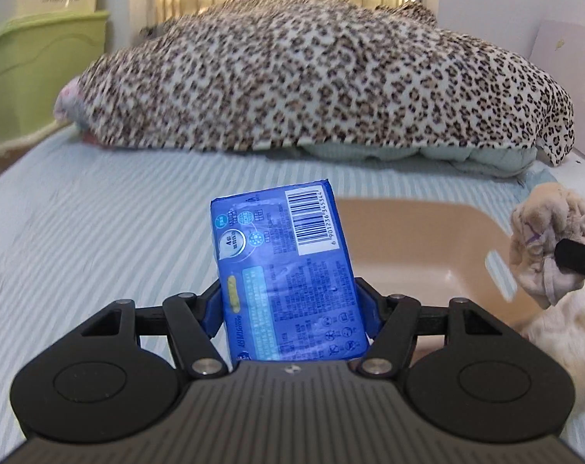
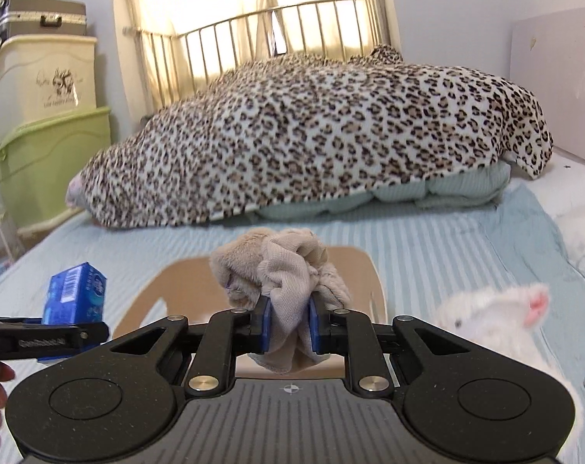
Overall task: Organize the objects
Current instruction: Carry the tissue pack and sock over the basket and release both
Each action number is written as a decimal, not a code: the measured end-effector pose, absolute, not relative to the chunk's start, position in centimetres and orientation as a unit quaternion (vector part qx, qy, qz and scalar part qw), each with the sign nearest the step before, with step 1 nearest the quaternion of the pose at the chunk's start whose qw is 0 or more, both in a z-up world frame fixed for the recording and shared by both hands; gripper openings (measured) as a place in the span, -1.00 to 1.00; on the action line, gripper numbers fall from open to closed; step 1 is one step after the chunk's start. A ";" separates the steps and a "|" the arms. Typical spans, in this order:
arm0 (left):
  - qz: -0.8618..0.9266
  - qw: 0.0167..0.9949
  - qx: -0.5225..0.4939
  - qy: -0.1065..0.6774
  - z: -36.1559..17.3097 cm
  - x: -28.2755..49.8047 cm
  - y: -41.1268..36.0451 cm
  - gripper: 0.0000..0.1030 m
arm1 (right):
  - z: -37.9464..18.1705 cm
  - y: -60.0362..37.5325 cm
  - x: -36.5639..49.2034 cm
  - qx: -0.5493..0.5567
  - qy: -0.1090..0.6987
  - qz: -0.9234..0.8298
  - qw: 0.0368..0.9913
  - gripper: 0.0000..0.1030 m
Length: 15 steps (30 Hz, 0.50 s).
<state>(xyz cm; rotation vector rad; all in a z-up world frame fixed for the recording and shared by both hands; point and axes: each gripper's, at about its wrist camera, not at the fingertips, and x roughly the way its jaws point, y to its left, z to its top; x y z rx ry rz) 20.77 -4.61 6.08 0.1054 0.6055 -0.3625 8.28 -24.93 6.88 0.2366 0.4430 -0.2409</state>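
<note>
My left gripper [image 1: 290, 305] is shut on a blue tissue pack [image 1: 284, 266] and holds it upright above the bed, just left of a tan plastic basin [image 1: 427, 239]. My right gripper [image 2: 286, 323] is shut on a bunched beige cloth [image 2: 280, 270] and holds it over the tan basin [image 2: 176, 282]. In the left wrist view the beige cloth [image 1: 547, 239] and a right fingertip [image 1: 574, 255] show at the right edge. In the right wrist view the tissue pack [image 2: 74, 290] and the left gripper [image 2: 41, 338] show at the left.
A leopard-print blanket [image 1: 311, 77] is heaped over bedding at the far end of the striped blue bed [image 1: 79, 232]. A white plush toy [image 2: 497, 309] lies right of the basin. Green and cream storage bins [image 2: 48, 147] stand at the left. A metal headboard [image 2: 273, 31] stands behind.
</note>
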 end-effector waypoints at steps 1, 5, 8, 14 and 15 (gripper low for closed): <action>-0.180 0.938 0.051 0.292 6.2 21.4 -5.2 0.31 | 6.9 -25.2 8.9 0.116 0.217 -0.122 0.962 -0.66; -0.198 0.933 0.065 0.293 5.9 23.4 -7.6 0.31 | 6.3 -26.0 11.3 0.117 0.222 -0.127 0.960 -0.66; -0.209 0.925 0.099 0.300 4.9 24.2 -9.7 0.31 | 5.1 -26.2 12.8 0.115 0.236 -0.127 0.957 -0.66; -0.198 0.904 0.147 0.349 1.2 25.5 -12.5 0.31 | 2.1 -26.2 15.0 0.096 0.291 -0.125 0.944 -0.66; -0.201 0.900 0.149 0.356 0.7 25.6 -12.6 0.31 | 1.6 -26.1 15.2 0.094 0.301 -0.125 0.941 -0.66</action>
